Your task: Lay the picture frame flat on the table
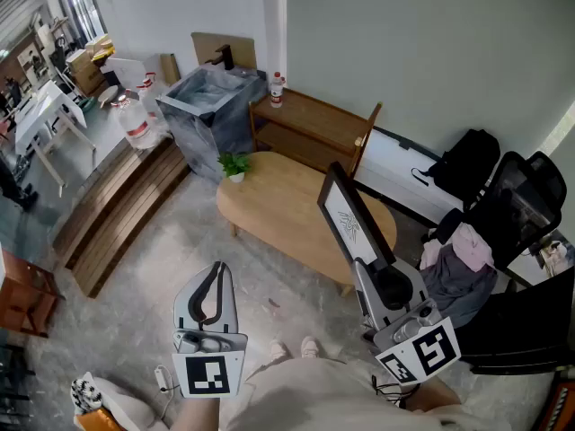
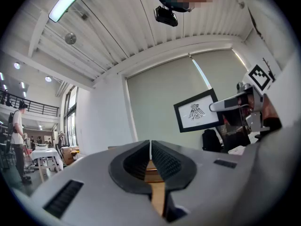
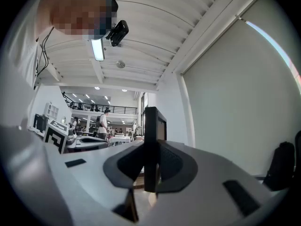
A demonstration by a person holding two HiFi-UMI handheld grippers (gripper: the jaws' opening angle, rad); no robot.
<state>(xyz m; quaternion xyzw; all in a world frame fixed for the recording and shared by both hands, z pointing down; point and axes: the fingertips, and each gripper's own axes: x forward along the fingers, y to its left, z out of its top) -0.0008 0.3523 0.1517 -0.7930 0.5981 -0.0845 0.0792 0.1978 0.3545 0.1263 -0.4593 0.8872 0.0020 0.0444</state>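
A black picture frame [image 1: 349, 217] with a white print of a bird-like figure is held up in the air over the right end of the oval wooden table [image 1: 269, 200]. My right gripper [image 1: 377, 272] is shut on its lower edge; in the right gripper view the frame [image 3: 151, 145] stands edge-on between the pads. My left gripper [image 1: 210, 300] hangs lower left over the floor, shut and empty. In the left gripper view its jaws [image 2: 150, 161] meet, and the frame [image 2: 197, 111] shows at the right.
A small potted plant [image 1: 234, 165] stands at the table's left end. Behind are a wooden shelf [image 1: 310, 128] with a bottle, a dark grey box [image 1: 208, 106] and wooden steps [image 1: 121, 209]. A chair with clothes [image 1: 463, 263] stands at the right.
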